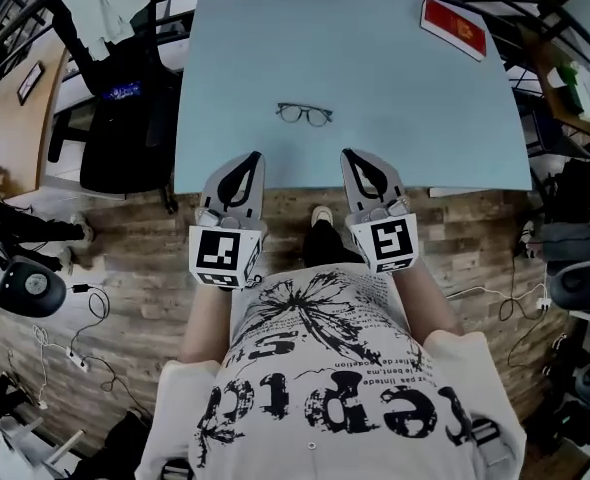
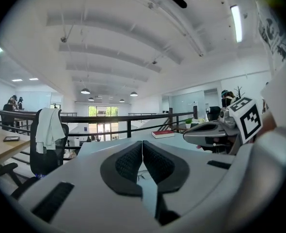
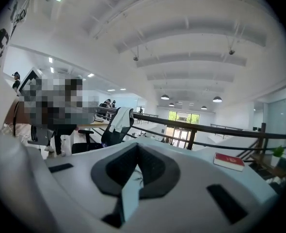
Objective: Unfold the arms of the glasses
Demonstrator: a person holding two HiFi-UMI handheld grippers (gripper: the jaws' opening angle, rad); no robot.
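The glasses [image 1: 304, 114] are lying near the middle of the worktop [image 1: 235, 58], and a book [image 1: 454, 27] is lying far back in its right corner, well apart from them. The left gripper [image 1: 249, 158] and the right gripper [image 1: 351, 156] are hanging side by side over the near edge, with the glasses sitting farther back, between the two. A chair [image 1: 125, 128] with a cloth [image 1: 100, 3] over its back is standing just left of the worktop, and a railing [image 2: 129, 127] is running behind the worktop.
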